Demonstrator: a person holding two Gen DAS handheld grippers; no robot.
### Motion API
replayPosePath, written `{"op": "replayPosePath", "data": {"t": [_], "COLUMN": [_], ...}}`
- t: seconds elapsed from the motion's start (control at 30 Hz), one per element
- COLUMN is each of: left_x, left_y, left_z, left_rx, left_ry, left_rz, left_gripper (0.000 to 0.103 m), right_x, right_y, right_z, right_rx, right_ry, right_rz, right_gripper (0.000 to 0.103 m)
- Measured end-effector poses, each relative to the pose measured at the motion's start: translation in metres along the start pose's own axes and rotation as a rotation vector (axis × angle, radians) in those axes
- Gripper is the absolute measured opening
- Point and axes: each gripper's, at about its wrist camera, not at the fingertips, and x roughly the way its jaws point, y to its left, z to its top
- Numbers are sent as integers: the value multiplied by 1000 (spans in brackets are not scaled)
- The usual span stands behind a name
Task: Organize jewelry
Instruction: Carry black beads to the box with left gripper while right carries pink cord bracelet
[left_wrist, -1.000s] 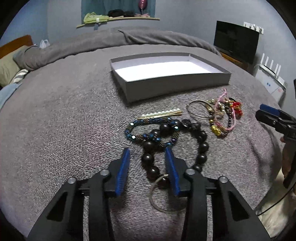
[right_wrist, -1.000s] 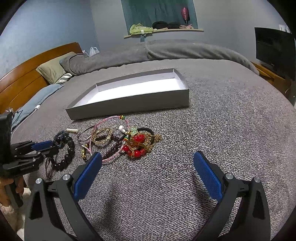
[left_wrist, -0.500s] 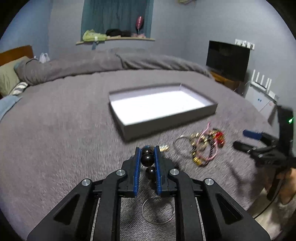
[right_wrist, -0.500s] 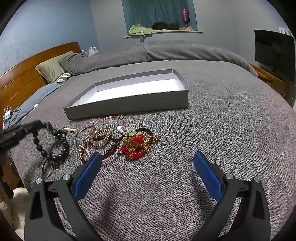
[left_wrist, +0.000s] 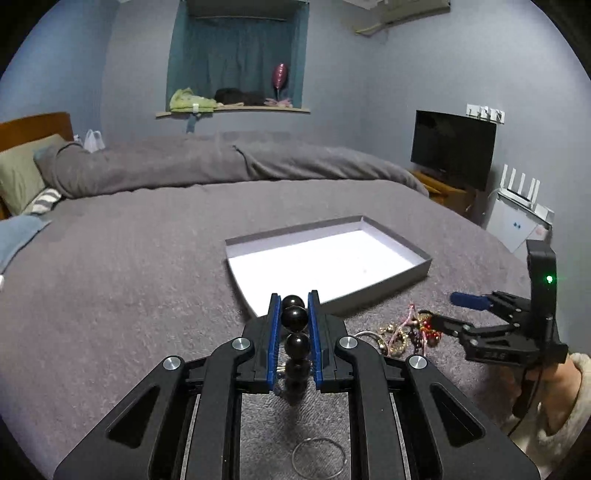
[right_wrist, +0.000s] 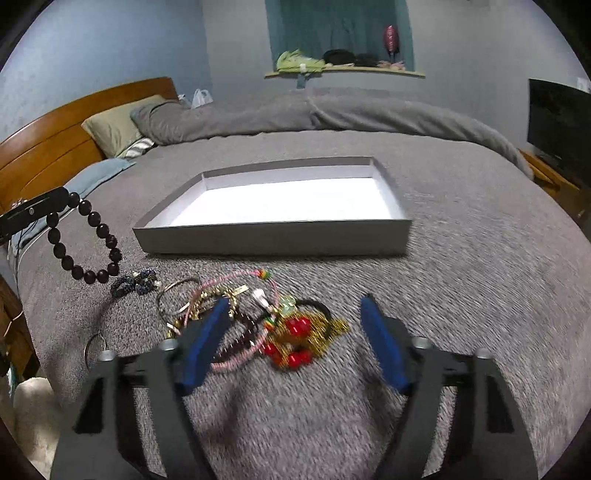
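My left gripper (left_wrist: 292, 314) has its fingers (left_wrist: 273, 325) clamped on one bead of the black bead bracelet (right_wrist: 85, 240), which hangs clear of the bed (right_wrist: 480, 266) as a loop, just short of the grey box (right_wrist: 273, 236) and to its left. My right gripper (right_wrist: 295, 343) has just been closing from wide to roughly half open, and nothing is pressed between its fingers yet; it hovers over the tangled pile of jewelry (right_wrist: 280, 325) with the red beads and gold chain. The box looks bare inside, so I judge the sorting has barely begun (nothing is put away so far). What is left: this bracelet, the pile, the dark blue bead bracelet (right_wrist: 133, 284), the bangles (right_wrist: 177, 299) beside it and a thin ring (left_wrist: 319, 458) on the blanket near me
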Motion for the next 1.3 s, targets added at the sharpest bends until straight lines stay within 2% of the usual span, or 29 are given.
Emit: {"op": "replayPosePath", "data": {"t": [0.13,0.23,0.3,0.33,0.37,0.57,0.73,1.0,1.13,1.3], "left_x": [9,14,17,17,18,11,3,-1,19,61], "left_y": [4,7,10,11,10,13,7,1,2,10], "left_z": [-5,-6,-8,-9,-9,-4,7,47,71,92], "left_rx": [-9,-15,-21,-23,-23,-40,-16,11,23,-24], "left_ry": [19,26,30,30,30,10,-19,-78,-67,-66], "left_rz": [-16,-22,-29,-31,-31,-50,-58,-71,-66,-49], "left_gripper": [15,15,15,15,15,15,15,15,15,15], "right_x": [19,29,35,36,37,7,-18,-36,-34,-16], "right_y": [5,10,15,17,18,19,21,7,-2,-20], "right_z": [7,10,12,11,11,19,28,52,73,103], "right_rx": [-30,-47,-73,-79,-78,-56,-55,-27,-11,25], "right_ry": [37,48,51,55,56,-26,-89,-135,-166,-200], "right_rz": [-7,0,1,7,16,59,67,29,-9,-81], "right_gripper": [46,39,24,8,5,5,4,4,4,4]}}
